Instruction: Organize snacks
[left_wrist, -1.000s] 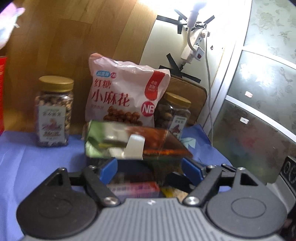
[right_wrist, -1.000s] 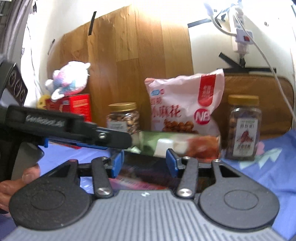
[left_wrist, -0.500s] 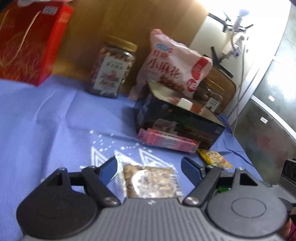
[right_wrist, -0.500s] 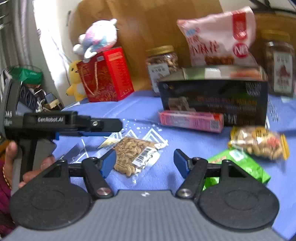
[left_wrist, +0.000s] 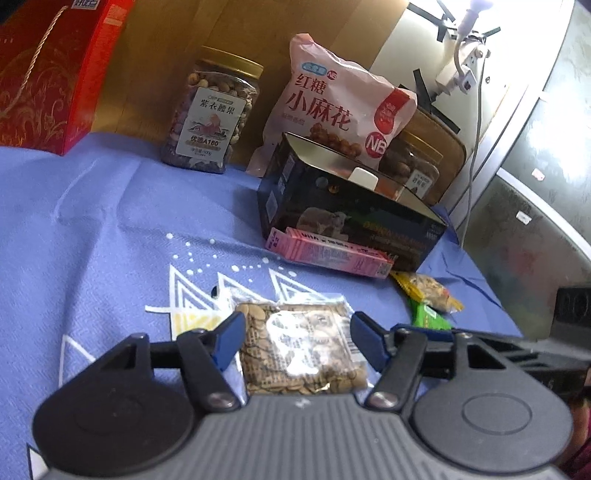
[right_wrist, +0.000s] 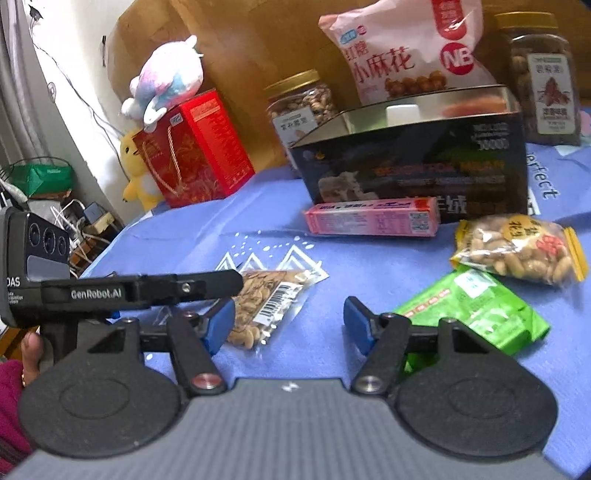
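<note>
A clear packet of cashews (left_wrist: 301, 345) lies on the blue cloth between the open fingers of my left gripper (left_wrist: 297, 338); the packet also shows in the right wrist view (right_wrist: 264, 306). My right gripper (right_wrist: 290, 323) is open and empty above the cloth, with the cashew packet to its left and a green packet (right_wrist: 469, 306) to its right. A yellow peanut packet (right_wrist: 517, 249) and a pink carton (right_wrist: 373, 220) lie in front of an open black tin box (right_wrist: 417, 162). The left gripper's body (right_wrist: 122, 291) crosses the right wrist view at left.
At the back stand a pink snack bag (left_wrist: 340, 107), two nut jars (left_wrist: 212, 114) (right_wrist: 541, 74) and a red gift box (right_wrist: 192, 151) with a plush toy (right_wrist: 166, 81) on it. The table's left edge drops to cables. A glass door (left_wrist: 535, 177) is at right.
Both grippers have pulled back from the black tin box and dropped low over the cloth. The cashew packet now lies between the left gripper's fingers.
</note>
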